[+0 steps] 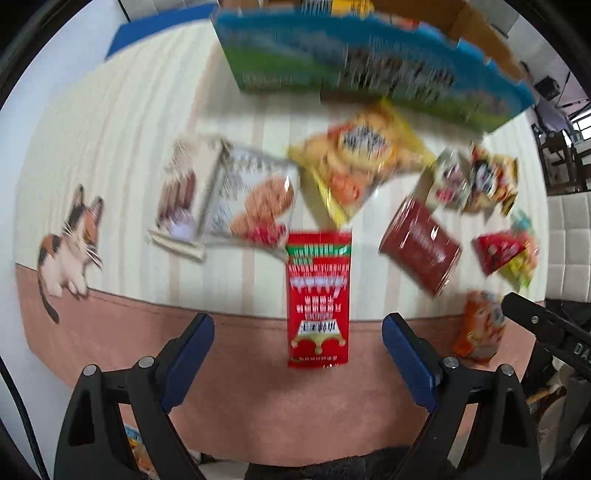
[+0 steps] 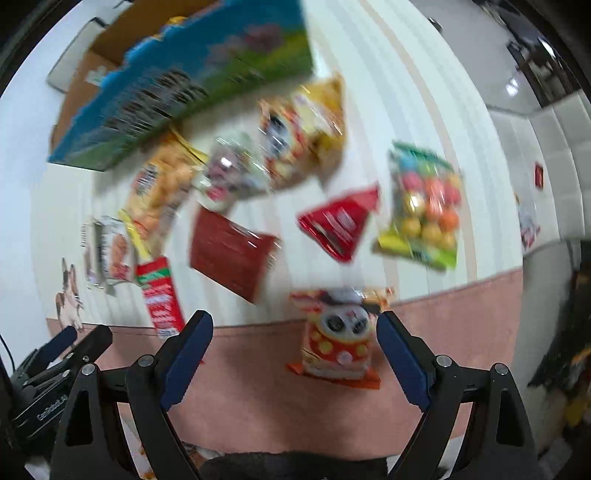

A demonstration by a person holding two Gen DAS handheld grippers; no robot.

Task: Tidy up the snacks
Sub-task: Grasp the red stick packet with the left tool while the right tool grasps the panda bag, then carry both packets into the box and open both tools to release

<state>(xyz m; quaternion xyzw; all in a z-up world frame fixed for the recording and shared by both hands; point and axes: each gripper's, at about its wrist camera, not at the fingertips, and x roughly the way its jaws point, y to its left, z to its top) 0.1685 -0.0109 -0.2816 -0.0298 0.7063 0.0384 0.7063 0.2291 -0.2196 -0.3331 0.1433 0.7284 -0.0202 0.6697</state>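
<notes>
Several snack packs lie scattered on a striped mat (image 1: 110, 147). My left gripper (image 1: 298, 334) is open and empty, hovering over a long red packet (image 1: 317, 295). My right gripper (image 2: 294, 332) is open and empty, with an orange panda-print pack (image 2: 338, 336) just ahead between its fingers. A dark red can (image 1: 421, 245) lies on its side; it also shows in the right wrist view (image 2: 229, 251). A blue and green box (image 1: 369, 66) stands at the far side, also in the right wrist view (image 2: 192, 77). Both views are blurred.
A yellow chip bag (image 1: 362, 155), a cookie pack (image 1: 251, 199) and a beige box (image 1: 181, 184) lie left of centre. A red triangular pack (image 2: 340, 221), a colourful candy bag (image 2: 424, 206) and a yellow bag (image 2: 303, 129) lie to the right. A cardboard box (image 1: 472, 26) stands behind.
</notes>
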